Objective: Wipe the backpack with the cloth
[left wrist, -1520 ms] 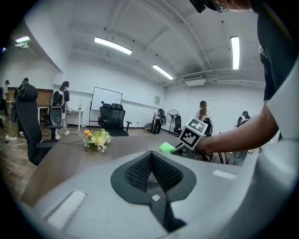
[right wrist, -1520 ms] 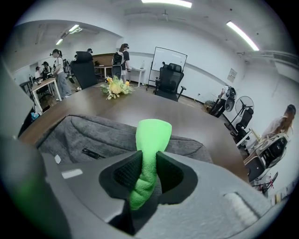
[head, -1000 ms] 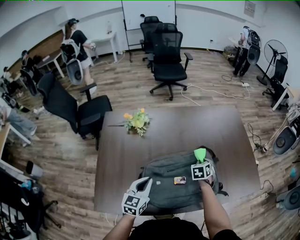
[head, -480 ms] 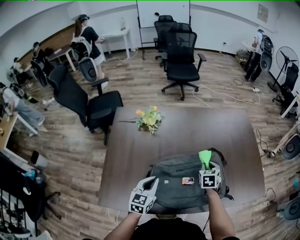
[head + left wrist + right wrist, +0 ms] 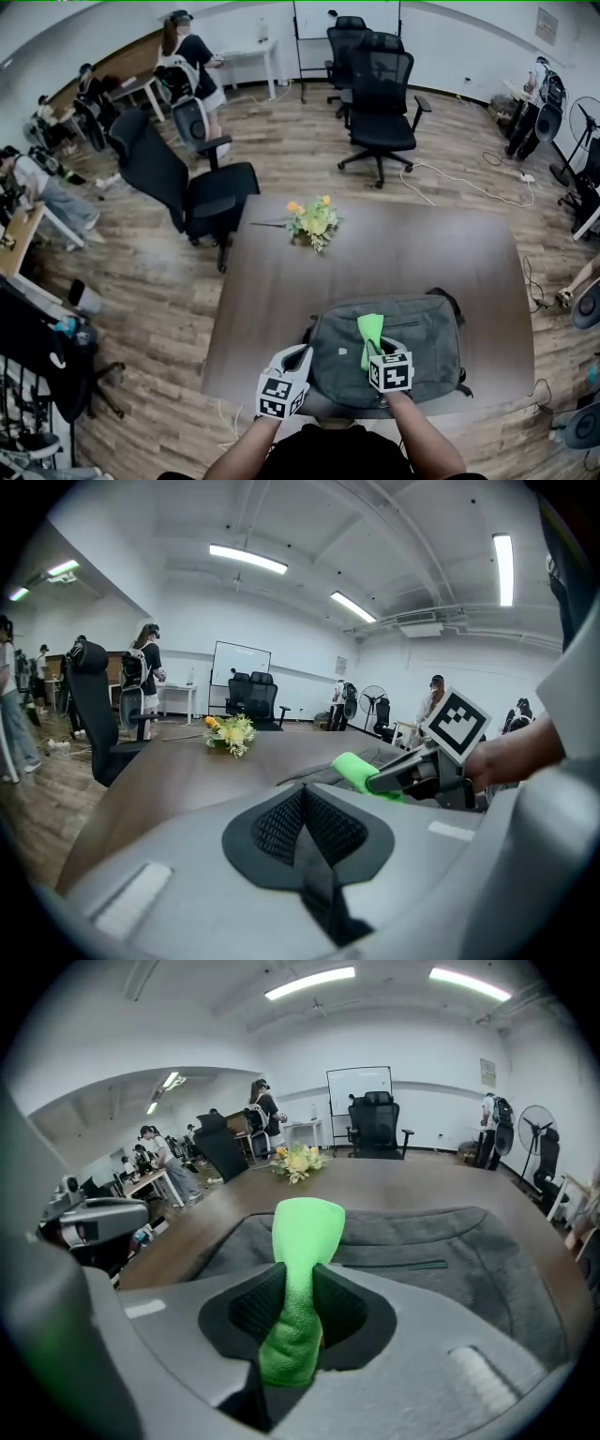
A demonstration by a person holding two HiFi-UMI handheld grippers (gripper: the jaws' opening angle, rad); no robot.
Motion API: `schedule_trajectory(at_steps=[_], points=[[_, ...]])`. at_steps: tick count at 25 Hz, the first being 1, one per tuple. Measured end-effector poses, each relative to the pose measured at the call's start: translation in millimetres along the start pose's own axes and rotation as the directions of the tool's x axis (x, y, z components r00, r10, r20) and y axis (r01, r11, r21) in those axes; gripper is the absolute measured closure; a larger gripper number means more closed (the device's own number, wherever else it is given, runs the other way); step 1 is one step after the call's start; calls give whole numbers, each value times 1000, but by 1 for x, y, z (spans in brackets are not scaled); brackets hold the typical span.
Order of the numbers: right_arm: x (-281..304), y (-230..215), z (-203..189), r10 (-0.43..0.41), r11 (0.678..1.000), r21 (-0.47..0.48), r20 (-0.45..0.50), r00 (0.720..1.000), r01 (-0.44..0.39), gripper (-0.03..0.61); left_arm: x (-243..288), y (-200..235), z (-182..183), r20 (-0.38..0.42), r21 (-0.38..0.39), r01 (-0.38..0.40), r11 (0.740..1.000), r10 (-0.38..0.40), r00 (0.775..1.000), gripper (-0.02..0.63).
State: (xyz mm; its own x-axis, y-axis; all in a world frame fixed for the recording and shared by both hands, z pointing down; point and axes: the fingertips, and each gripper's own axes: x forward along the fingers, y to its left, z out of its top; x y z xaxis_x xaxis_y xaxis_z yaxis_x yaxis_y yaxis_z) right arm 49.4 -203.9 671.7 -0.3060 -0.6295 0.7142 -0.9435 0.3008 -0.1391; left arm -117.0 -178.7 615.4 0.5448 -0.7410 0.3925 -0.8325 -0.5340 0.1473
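– Brown worktop (image 5: 281, 281), lower centre of frame: grey backpack (image 5: 427, 333) lies flat near the front edge. Cloth?
– Green cloth (image 5: 369, 328) is pinched in the right tongs (image 5: 369, 351); its free end is over the backpack's middle.
– Left tongs (image 5: 299, 356)?
– Closed, nothing between them, just beside the backpack's left edge. Flowers (image 5: 312, 221) are well apart, toward the frame's centre.

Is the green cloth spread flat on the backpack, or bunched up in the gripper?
Bunched: the right gripper pinches the green cloth into a narrow strip over the backpack.
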Motion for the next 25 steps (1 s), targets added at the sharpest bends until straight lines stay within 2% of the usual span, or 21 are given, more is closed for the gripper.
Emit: schedule_trajectory(at_steps=[6,11,18,25], points=[[19,58,-5,113,993,-14,-15,993,-113,485,-19,15,-2,15,-26,-54,998,55,998,595],[39,90,-11,165,986,-27,-44,985,-166,485,-36,25,-13,2,-54,-94,994,94,996,595],[56,109,-17,168,983,-68,-69,983,-172,485,-55,35,-26,-13,-69,-123,990,123,992,595],[58,93,-16,138,989,-39,-51,989,-140,485,-60,38,-35,-36,-69,-127,989,125,991,595]])
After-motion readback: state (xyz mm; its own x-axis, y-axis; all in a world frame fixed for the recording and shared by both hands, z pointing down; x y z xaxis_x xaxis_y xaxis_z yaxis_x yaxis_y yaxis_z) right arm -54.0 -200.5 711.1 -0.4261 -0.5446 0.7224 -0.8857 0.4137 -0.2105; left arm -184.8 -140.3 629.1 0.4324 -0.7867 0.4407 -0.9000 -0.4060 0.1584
